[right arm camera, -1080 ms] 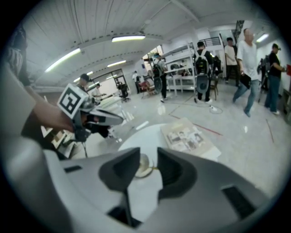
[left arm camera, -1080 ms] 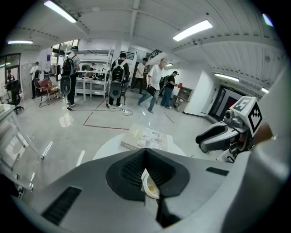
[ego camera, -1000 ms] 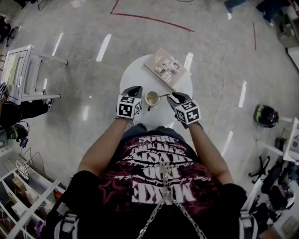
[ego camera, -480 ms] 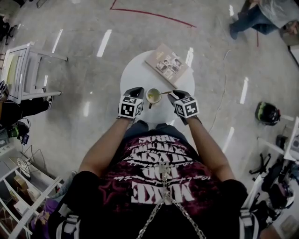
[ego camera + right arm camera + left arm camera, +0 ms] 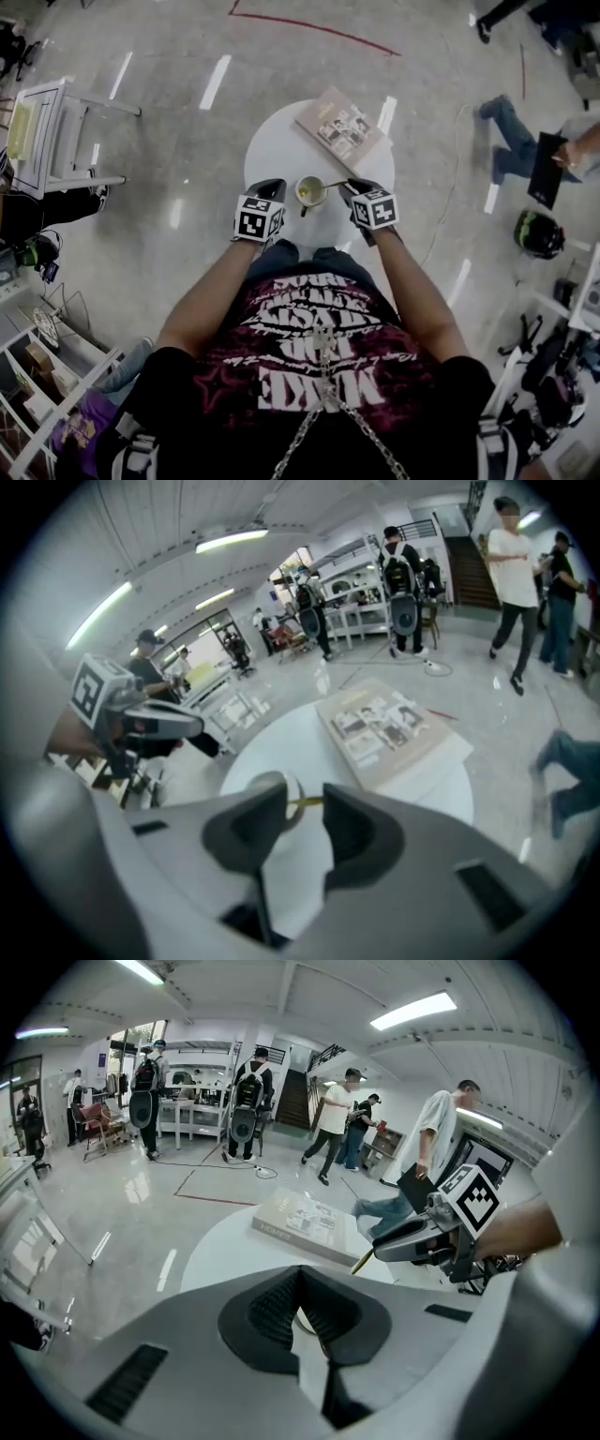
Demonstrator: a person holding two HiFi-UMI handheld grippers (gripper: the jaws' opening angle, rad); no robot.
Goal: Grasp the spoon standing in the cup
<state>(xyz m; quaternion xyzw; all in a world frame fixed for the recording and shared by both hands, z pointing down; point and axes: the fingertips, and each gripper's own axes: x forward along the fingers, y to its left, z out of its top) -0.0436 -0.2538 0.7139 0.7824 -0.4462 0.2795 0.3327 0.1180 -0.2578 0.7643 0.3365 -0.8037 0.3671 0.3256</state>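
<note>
Both claws are held low over the surface [image 5: 281, 150]. The right claw [image 5: 354, 190], at 3 o'clock of the cup [image 5: 309, 193], is spread w/ the spoon [image 5: 331, 185] handle betw. its jaws, unpinched. The left claw [image 5: 270, 187], at 9, is pressed together, empty. A book [image 5: 343, 127] is seen at 1.

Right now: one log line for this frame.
stage: pre-grasp | right gripper: open, spoon handle between jaws | left gripper: shut, beside cup | spoon: standing in cup, ungrasped
</note>
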